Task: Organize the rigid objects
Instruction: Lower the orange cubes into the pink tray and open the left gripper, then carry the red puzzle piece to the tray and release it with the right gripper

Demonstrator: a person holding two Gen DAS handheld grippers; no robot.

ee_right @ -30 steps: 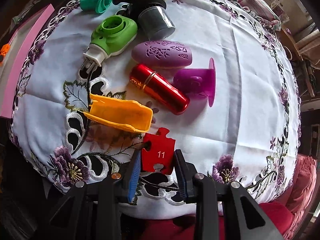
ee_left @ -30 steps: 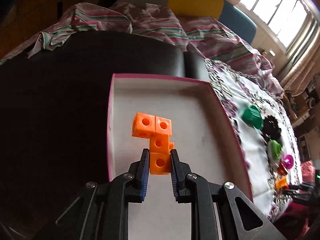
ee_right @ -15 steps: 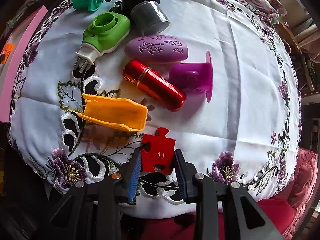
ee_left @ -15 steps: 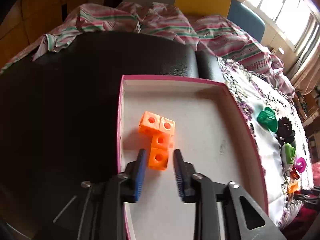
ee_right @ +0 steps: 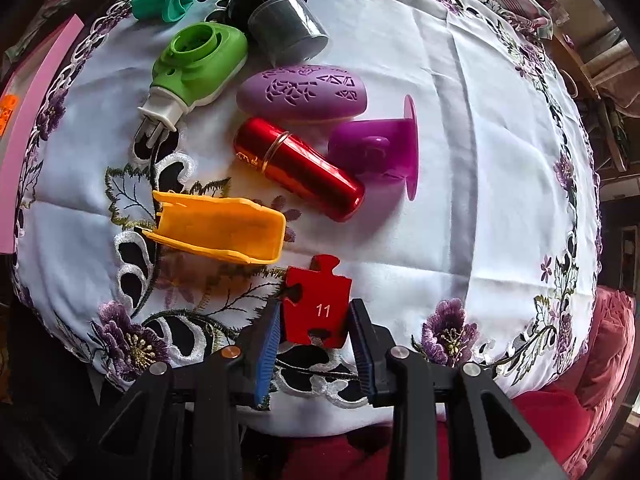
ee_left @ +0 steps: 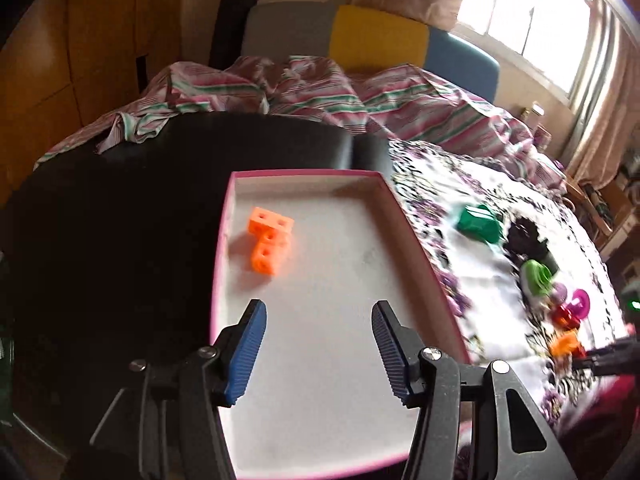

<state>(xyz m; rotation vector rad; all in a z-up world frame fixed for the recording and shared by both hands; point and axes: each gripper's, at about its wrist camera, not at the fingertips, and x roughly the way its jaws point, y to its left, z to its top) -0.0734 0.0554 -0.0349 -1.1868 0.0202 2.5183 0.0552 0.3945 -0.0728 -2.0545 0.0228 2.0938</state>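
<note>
Flat red jigsaw piece marked "11" (ee_right: 317, 306) sits low centre of the right wrist frame, between the fingers of the right gripper (ee_right: 316, 334). The jaws are closed in against its two side edges — pinching it, as far as this view tells; whether it is lifted off the embroidered white tablecloth (ee_right: 472, 168) or resting on it cannot be told.

Risk, my reading: the piece is thin and held by its edges only, so a tilt or quick swing could let it pivot or slip out. The open yellow plastic trough (ee_right: 218, 229) lies just above and left of it, near enough to be nudged on the way out. Beyond that, the glossy red metal cylinder (ee_right: 298, 168) could roll if knocked, and the lilac oval case (ee_right: 302, 94) lies close behind it.

Left gripper (ee_left: 318, 350) is spread wide and empty, low in its frame over the pink-rimmed white tray (ee_left: 224, 240). The cluster of orange linked cubes (ee_left: 268, 244) lies in the tray's upper left, well apart from the fingers.

Views differ — the left wrist view shows the tray's whole floor and the free room in it; the right wrist view catches only a pink edge strip at far left, but alone shows the grip on the puzzle piece.
</note>
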